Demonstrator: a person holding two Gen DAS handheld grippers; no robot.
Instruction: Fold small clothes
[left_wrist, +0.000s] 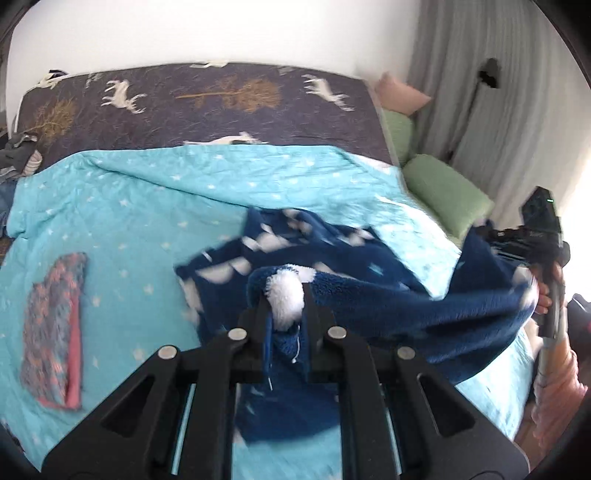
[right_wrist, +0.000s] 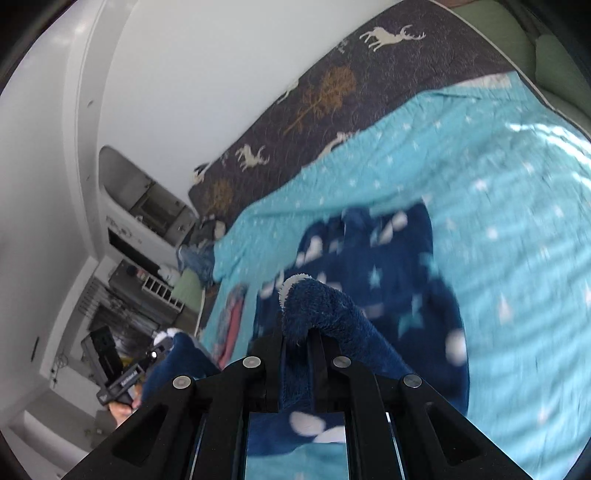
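**Fleece held up by two corners over the bed**

Both grippers pinch the navy fleece garment (left_wrist: 369, 291) — the left gripper (left_wrist: 286, 306) has its fingers closed on a white-tufted edge, the right gripper (right_wrist: 297, 332) clamps another edge. Likely this spreads it flat for folding. Its lower part drapes on the turquoise quilt (left_wrist: 147, 192); a folded pink piece (left_wrist: 55, 332) lies aside. The right gripper is tilted sideways.
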